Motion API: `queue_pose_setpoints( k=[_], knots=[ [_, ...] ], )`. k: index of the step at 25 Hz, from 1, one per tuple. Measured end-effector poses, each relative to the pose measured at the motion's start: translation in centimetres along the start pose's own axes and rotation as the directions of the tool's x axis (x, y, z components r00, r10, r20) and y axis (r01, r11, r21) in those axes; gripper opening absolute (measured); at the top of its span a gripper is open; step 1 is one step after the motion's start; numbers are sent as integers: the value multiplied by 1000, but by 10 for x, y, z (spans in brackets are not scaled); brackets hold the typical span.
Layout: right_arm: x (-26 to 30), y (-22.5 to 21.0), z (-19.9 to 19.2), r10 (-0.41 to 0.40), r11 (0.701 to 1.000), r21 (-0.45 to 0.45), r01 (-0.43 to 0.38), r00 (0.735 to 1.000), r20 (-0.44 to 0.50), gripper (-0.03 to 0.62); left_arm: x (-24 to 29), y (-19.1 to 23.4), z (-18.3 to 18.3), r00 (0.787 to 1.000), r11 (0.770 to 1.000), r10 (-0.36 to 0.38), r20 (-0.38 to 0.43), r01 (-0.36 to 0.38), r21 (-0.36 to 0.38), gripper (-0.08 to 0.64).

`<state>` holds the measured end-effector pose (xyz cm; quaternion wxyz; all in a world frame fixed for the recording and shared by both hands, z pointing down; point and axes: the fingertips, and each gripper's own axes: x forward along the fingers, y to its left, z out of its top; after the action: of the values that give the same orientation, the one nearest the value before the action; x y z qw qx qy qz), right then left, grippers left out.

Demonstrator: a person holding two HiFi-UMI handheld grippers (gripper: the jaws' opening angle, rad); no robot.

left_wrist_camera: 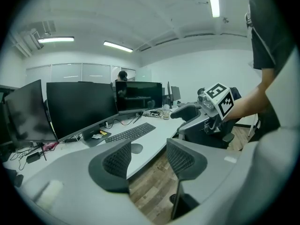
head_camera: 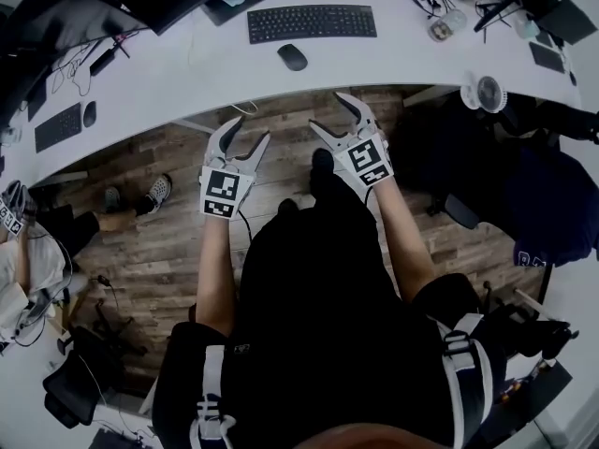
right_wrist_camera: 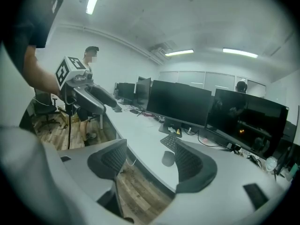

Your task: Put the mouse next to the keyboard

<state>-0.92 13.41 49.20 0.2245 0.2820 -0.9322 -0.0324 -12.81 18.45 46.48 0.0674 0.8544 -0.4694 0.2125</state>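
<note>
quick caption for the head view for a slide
Left gripper and right gripper open and empty short of the desk, mouse lying just in front of the keyboard.

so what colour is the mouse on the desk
The mouse is black or very dark grey, seen best in the head view.

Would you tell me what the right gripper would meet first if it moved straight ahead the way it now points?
Most likely the mouse on the white desk: it shows between the open jaws of the right gripper, with nothing nearer. Depth is unclear, so it might pass above.
</note>
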Motion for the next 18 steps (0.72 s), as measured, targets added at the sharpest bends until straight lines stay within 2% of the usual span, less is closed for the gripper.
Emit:
queue_pose_setpoints(
  k=[7, 18],
  knots=[
    [14, -35, -8, 54, 999, 7, -54, 999, -8, 321, 33, -2, 9, 999, 1000, 21, -44, -22, -20, 235],
    [30, -75, -17, 165, 986, -31, -165, 986, -11, 321, 72, 10, 28, 992, 991, 106, -64, -111, -74, 235]
  ],
)
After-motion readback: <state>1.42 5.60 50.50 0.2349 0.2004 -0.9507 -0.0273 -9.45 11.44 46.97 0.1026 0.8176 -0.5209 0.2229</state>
